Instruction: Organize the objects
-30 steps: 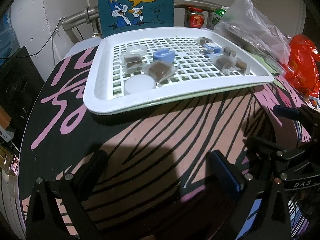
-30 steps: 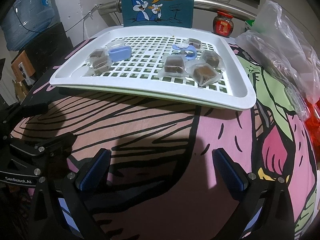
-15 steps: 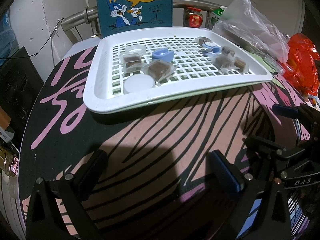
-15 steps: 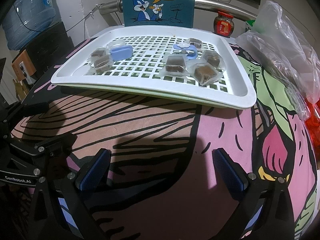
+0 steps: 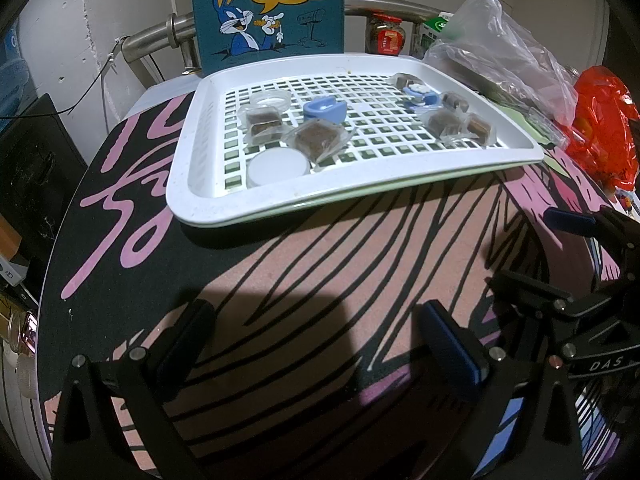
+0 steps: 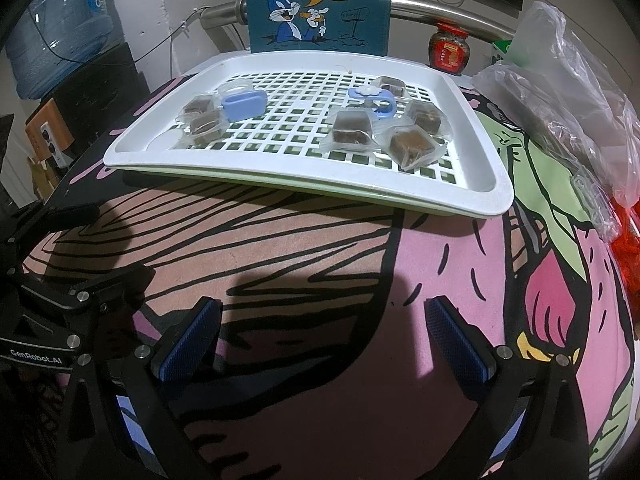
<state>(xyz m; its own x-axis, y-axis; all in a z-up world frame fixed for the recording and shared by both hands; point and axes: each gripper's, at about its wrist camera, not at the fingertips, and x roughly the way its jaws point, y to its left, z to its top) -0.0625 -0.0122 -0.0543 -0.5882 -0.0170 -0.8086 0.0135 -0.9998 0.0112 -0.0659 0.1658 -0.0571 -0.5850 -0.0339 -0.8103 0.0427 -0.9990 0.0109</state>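
A white slotted tray [image 5: 192, 184] [image 6: 492, 168] lies on the cartoon-print table. It holds several clear-wrapped brown squares [image 5: 318, 138] [image 6: 412, 146], a blue case [image 5: 324, 109] [image 6: 244, 104], a blue clip [image 5: 422, 96] [image 6: 374, 100], a white round lid [image 5: 278, 166] and a clear round cup [image 5: 272, 100]. My left gripper [image 5: 320, 340] is open and empty, low over the table in front of the tray. My right gripper [image 6: 324, 340] is open and empty, also short of the tray's near edge. Each gripper shows at the edge of the other's view.
A blue "What's Up Doc?" box [image 5: 268, 12] [image 6: 320, 4] stands behind the tray. A clear plastic bag [image 5: 500, 52] [image 6: 568, 92] and a red bag [image 5: 604, 120] lie to the right. A red-labelled jar [image 6: 450, 50] and a metal rail [image 5: 160, 36] are at the back. A water jug [image 6: 60, 32] stands far left.
Both views have shifted only slightly toward the tray. Both grippers stay open and empty.
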